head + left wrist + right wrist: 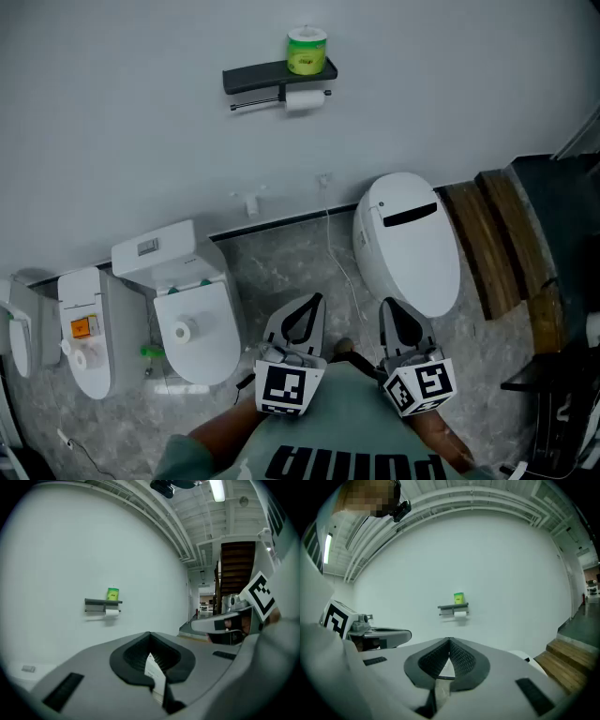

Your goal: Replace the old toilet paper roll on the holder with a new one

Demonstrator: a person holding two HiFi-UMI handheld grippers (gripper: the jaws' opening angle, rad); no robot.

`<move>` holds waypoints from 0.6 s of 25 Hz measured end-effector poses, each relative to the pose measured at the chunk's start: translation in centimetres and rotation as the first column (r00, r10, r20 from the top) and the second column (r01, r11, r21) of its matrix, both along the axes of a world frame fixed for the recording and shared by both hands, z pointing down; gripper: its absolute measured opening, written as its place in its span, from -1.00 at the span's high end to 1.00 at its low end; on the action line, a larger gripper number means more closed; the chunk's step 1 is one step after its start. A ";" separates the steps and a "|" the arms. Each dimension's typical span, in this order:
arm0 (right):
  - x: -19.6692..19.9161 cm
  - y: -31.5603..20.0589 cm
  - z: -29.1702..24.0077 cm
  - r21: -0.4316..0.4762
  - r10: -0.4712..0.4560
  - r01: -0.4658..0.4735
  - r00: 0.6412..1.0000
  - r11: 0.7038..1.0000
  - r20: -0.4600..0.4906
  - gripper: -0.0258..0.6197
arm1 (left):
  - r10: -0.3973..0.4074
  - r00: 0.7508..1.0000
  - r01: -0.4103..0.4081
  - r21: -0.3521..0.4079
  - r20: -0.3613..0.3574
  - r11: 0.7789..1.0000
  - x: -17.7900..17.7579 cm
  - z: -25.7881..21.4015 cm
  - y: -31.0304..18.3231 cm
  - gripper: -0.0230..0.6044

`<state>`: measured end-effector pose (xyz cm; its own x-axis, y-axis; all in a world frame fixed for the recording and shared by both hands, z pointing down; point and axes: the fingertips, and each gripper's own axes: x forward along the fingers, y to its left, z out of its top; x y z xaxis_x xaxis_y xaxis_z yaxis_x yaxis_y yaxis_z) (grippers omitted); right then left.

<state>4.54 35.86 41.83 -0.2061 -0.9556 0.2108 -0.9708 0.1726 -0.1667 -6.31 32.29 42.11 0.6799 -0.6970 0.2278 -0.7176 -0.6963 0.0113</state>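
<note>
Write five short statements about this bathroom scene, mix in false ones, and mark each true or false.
1. A green-wrapped roll stands on top of the wall shelf. True.
2. The bar under the shelf is bare. False: a white roll hangs on it.
3. The left gripper and the right gripper both have their jaws together, with nothing held. True.
4. The white toilet at the right has its lid up. False: the lid is down.
5. One gripper touches the shelf. False: both are well short of the wall, close to the person's body.
</note>
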 end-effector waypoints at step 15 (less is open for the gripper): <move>8.2 -4.0 -0.7 0.063 -0.172 0.169 0.984 0.984 0.055 0.90 | -0.197 0.978 0.196 0.025 0.069 0.980 7.0 -0.8 -1.4 0.91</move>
<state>12.77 31.91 41.11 -0.3774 -0.9156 0.1385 -0.9150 0.3457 -0.2082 0.68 30.86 41.31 0.5116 -0.8200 0.2567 -0.8392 -0.5410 -0.0554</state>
